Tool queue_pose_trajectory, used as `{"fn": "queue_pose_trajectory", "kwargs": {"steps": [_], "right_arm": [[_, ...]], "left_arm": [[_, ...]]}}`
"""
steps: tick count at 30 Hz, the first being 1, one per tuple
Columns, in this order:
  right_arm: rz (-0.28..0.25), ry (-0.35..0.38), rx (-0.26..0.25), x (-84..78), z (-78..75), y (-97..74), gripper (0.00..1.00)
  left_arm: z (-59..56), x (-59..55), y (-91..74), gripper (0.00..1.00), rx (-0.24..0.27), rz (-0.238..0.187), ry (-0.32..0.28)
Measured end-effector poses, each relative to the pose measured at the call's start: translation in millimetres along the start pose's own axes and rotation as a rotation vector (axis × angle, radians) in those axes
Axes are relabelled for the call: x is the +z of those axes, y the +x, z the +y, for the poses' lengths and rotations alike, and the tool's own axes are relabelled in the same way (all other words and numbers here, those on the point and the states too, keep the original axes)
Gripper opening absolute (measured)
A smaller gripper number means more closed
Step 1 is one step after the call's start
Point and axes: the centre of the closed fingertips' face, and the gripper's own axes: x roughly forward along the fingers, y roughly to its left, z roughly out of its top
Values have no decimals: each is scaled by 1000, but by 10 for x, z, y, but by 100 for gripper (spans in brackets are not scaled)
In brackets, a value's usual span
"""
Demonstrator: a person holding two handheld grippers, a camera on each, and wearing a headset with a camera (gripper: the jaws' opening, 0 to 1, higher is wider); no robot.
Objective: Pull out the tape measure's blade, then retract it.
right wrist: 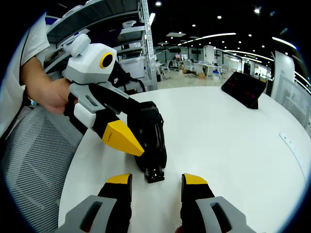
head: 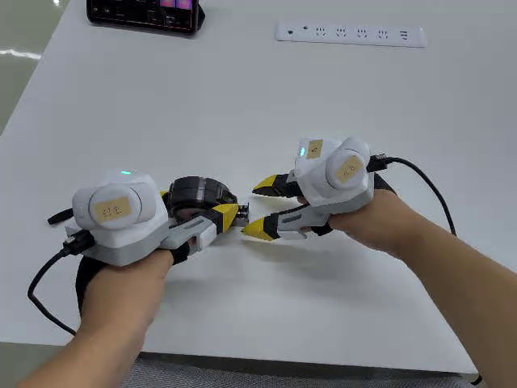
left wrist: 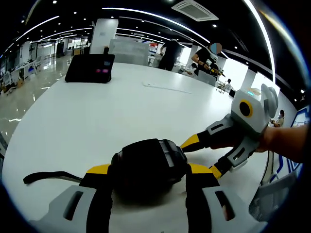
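In the head view our left gripper (head: 218, 208) is clamped on the tape (head: 194, 192), which sits on the table (head: 242, 105) near its front edge. Our right gripper (head: 258, 208) faces it just beside, jaws apart and holding nothing. We judge the pull has not begun: no blade shows out of the case. There is broad bare table to the right and ahead for drawing the blade; the power strip (head: 351, 34) lies well apart at the far side.

In the left gripper view the case fills the gap between our jaws, and the right gripper comes in from the right, its tips close to the case.

In the right gripper view the hook (right wrist: 155, 174) of the blade sits at the case's lower end, between our open tips. Next we need to close on that small hook squarely, then draw straight back while the left hand holds firm.
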Motion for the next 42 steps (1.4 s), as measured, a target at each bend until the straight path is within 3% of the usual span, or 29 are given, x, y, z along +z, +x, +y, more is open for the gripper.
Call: {"fn": "queue_pose_trajectory", "kwargs": {"steps": [25, 37, 42], "right_arm": [[-2, 23, -50, -17, 56, -227, 54], [0, 38, -84, -90, 114, -438, 60], [2, 49, -94, -133, 144, -538, 60]], "left_arm": [[-20, 29, -218, 54, -55, 18, 177], [-12, -13, -329, 57, -94, 55, 276], [-6, -13, -376, 57, -106, 66, 288]]}}
